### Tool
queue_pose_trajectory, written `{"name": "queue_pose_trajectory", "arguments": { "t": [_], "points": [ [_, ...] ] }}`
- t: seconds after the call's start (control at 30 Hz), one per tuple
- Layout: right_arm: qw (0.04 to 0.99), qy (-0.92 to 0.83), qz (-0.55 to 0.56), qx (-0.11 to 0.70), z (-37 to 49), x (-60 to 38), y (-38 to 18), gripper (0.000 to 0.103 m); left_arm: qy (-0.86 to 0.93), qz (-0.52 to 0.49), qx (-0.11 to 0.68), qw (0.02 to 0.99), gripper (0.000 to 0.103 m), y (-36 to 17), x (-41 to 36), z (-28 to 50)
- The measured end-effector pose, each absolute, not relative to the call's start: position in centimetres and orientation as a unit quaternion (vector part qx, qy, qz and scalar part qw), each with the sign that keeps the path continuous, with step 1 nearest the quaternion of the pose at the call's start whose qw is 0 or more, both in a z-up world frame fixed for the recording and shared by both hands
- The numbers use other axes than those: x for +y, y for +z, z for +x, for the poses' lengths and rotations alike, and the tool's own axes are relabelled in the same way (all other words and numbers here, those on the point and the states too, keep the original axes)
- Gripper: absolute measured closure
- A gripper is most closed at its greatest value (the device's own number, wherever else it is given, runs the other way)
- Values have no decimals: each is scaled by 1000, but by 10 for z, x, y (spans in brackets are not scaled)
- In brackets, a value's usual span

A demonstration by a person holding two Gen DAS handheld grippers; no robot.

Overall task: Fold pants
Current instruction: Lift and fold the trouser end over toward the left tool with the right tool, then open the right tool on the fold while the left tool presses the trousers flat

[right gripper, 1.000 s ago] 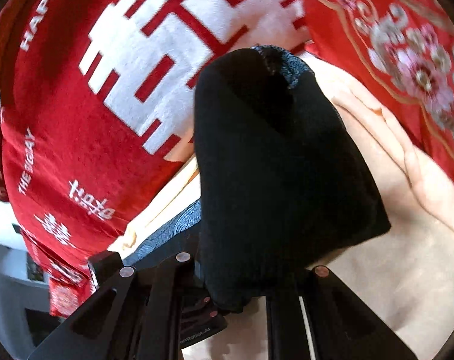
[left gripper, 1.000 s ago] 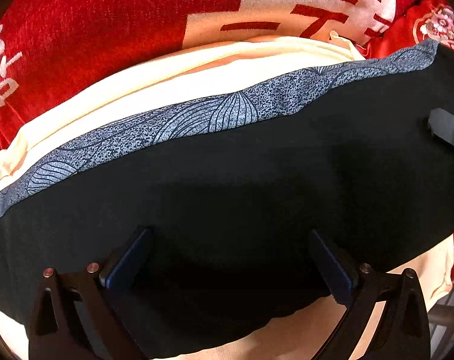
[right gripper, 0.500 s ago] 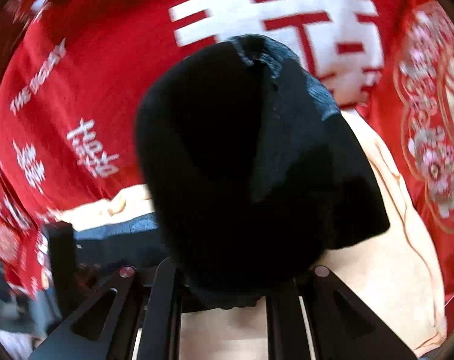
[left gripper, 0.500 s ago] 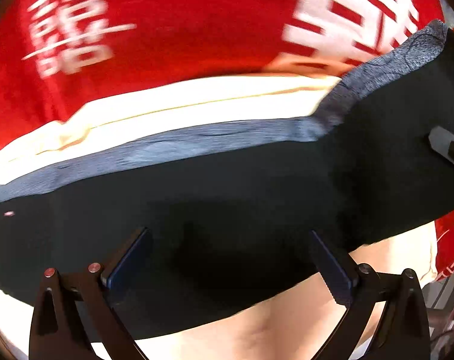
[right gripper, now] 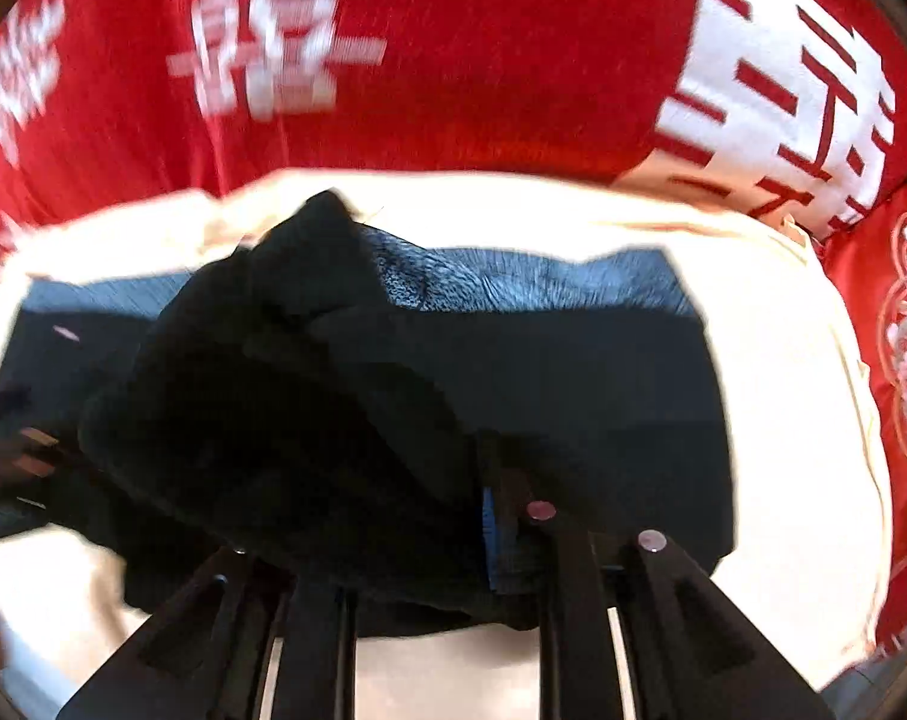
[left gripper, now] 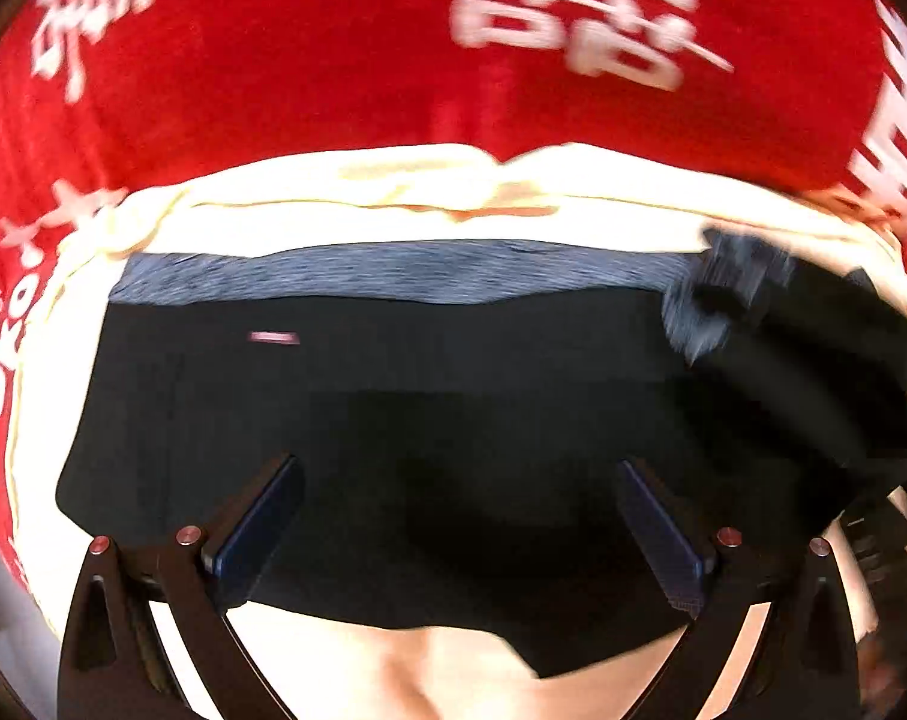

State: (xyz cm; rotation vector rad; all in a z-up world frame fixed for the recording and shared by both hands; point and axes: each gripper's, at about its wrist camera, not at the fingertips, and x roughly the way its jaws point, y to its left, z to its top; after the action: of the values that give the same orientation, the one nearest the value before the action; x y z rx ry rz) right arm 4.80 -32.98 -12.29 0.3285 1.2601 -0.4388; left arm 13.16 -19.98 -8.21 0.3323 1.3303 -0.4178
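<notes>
A: Compared with a second ago, the right gripper (right gripper: 417, 546) has carried its bunched end of the black pants (left gripper: 393, 420) from up in the air down and across, so the lifted part now drapes over the flat part. That looks like the fold going over.

B: And the grip itself?

A: The right fingers are drawn close together with dark cloth pinched between them. The left gripper (left gripper: 459, 534) stands wide open above the lower part of the pants, holding nothing.

B: Where do the pants lie?

A: On the cream sheet (left gripper: 573, 210), grey patterned waistband (left gripper: 393, 270) at the far edge, red blanket (left gripper: 333, 60) beyond.

B: Room to move?

A: The near hem ends just ahead of the left fingers; bare cream sheet shows on every side, widest on the right in the right wrist view.
</notes>
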Motion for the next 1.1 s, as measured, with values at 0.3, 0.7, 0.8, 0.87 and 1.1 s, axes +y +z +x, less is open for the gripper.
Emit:
{"name": "queue_pose_trajectory", "arguments": {
  "t": [0.3, 0.7, 0.8, 0.87, 1.1],
  "points": [
    [798, -141, 97, 577, 36, -288, -92, 49, -208, 126, 603, 760, 0, -67, -192, 176],
    [765, -149, 251, 574, -34, -366, -78, 49, -392, 70, 632, 665, 0, -37, -290, 108],
    [758, -154, 268, 574, -42, -376, -83, 49, -396, 85, 638, 656, 4, -49, -314, 101],
    [757, -157, 276, 571, -45, -383, -86, 49, -391, 87, 654, 641, 21, -53, -319, 96],
    [751, -158, 302, 566, -58, -406, -90, 60, -395, 94, 688, 601, 97, -73, -330, 88]
  ]
}}
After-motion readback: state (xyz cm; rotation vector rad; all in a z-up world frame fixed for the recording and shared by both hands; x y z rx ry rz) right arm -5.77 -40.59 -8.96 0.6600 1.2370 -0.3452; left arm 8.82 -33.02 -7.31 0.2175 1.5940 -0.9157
